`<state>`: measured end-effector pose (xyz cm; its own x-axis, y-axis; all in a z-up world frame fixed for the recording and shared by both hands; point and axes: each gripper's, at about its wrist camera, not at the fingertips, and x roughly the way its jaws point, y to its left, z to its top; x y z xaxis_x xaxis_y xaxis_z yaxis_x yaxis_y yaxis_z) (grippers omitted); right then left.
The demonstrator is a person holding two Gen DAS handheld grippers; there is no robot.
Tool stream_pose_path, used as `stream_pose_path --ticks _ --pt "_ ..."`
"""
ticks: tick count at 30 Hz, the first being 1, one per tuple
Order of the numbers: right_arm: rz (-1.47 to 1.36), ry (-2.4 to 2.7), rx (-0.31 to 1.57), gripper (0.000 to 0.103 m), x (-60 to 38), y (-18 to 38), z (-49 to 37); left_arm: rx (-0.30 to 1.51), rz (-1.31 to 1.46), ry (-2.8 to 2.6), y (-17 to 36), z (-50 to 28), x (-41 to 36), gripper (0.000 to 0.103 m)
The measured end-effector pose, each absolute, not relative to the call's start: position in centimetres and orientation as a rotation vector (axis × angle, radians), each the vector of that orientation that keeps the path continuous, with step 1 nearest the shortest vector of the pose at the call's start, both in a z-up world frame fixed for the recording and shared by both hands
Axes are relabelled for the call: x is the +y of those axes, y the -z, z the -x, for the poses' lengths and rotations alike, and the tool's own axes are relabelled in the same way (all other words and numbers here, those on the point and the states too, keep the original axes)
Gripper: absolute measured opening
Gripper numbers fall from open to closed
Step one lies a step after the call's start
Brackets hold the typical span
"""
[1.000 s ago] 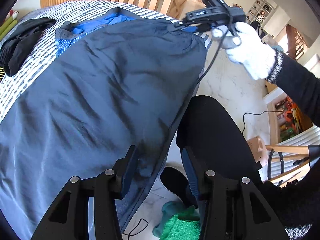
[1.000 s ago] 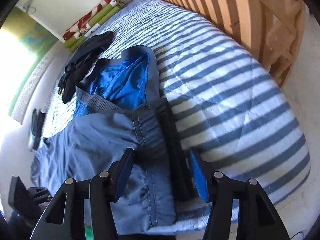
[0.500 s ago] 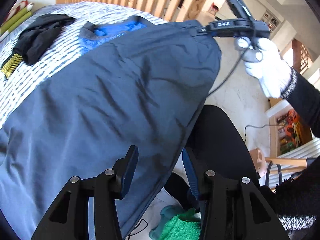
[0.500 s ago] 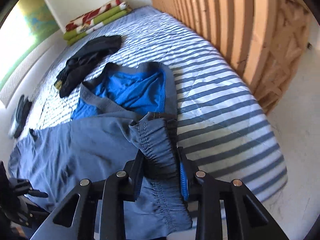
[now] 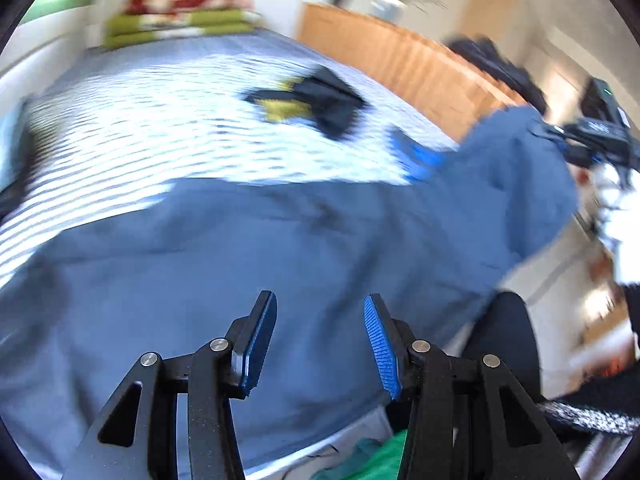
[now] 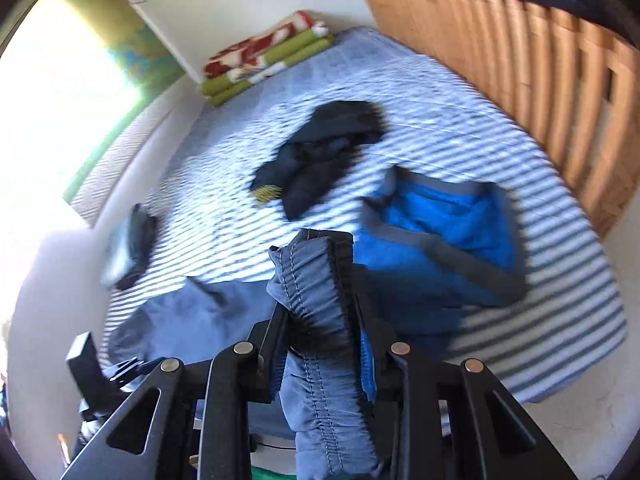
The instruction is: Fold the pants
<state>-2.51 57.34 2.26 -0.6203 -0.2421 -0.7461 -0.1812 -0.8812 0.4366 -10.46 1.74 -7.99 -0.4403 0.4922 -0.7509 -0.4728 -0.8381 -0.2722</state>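
1. Striped bedding covers the bed [image 6: 460, 120], which carries everything here; a slatted wooden rail [image 6: 540, 80] runs along its right side.
2. Right gripper [image 6: 320, 344]: its fingers [image 6: 276, 344] have just been closing and now pinch the gathered elastic waistband [image 6: 316, 280] of the grey-blue pants [image 5: 280, 280], which bunches up between them.
3. Left gripper [image 5: 320, 340]: its fingers [image 5: 260, 336] stand spread with nothing between them, above the broad, flat part of the pants at the near edge of the bed.
4. The pants lie across the near side of the bed, with the waistband end raised on the right, so the step in hand looks like lifting the waist to start a fold.
5. Next, I judge, the left gripper needs its own hold on the cloth, likely the other waist corner or a leg hem, so both ends travel together and the fold lands even.
6. Farther out lie a blue-lined grey garment [image 6: 448, 232], a dark crumpled garment [image 6: 320, 152] and folded blankets [image 6: 264, 64] against the far wall.
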Motion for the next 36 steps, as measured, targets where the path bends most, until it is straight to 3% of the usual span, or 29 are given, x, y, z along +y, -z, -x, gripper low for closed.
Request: stream_pose_path --ticks 7,17,28,35,36 --pt "-1.309 2.519 -0.637 0.027 43.1 -4.7 9.1 -0.162 1.193 -2.541 8.1 11.4 -11.9 0.049" --pt "-1.449 2.293 -0.464 0.027 21.3 0.6 16.8 -0.400 1.162 -2.698 9.8 10.3 -25.0 0.049" --pt "-1.566 2.157 -0.295 0.027 5.1 7.8 19.7 -0.511 1.181 -2.713 12.0 8.8 -29.9 0.049" --pt "-1.631 1.954 -0.183 0.033 1.5 9.9 20.9 -0.561 1.156 -2.705 12.0 7.7 -30.6 0.049" --pt "-1.604 1.942 -0.205 0.039 1.9 9.3 20.9 -0.564 1.153 -2.706 11.9 7.5 -30.5 0.049"
